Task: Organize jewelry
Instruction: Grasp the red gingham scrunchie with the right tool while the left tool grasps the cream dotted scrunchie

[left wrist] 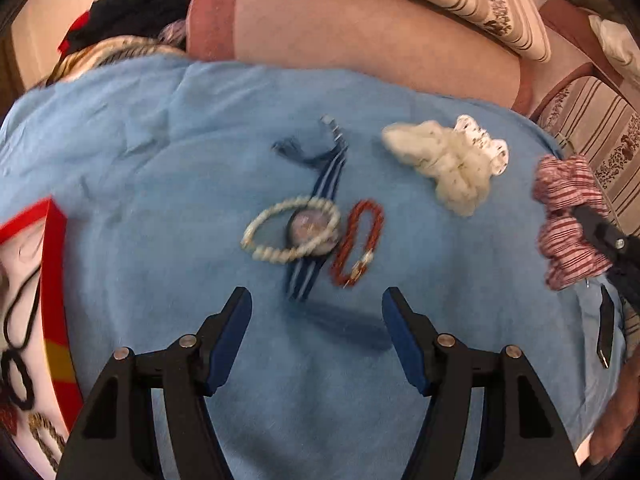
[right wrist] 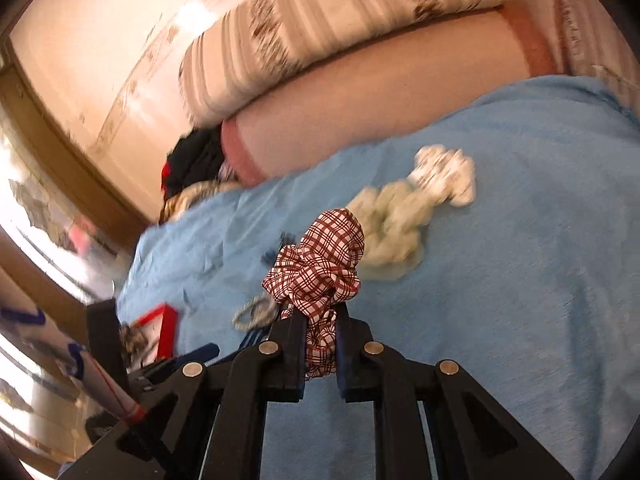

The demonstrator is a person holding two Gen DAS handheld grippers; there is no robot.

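On the blue cloth (left wrist: 160, 128) lie a pearl bracelet (left wrist: 290, 230), a blue striped watch (left wrist: 316, 224) under it and a red beaded bracelet (left wrist: 358, 242) beside it. My left gripper (left wrist: 316, 312) is open and empty just short of them. My right gripper (right wrist: 320, 320) is shut on a red-and-white checked scrunchie (right wrist: 320, 260) and holds it above the cloth; the scrunchie also shows at the right edge of the left wrist view (left wrist: 568, 216). A cream scrunchie (left wrist: 444, 160) with a white patterned one (left wrist: 484, 144) lies at the far right.
A red-rimmed box (left wrist: 52, 264) with black hair ties and gold pieces stands at the left. Striped pillows (left wrist: 460, 4) and a pink bolster (left wrist: 360, 36) lie behind the cloth. A black item (left wrist: 606, 328) lies at the cloth's right edge.
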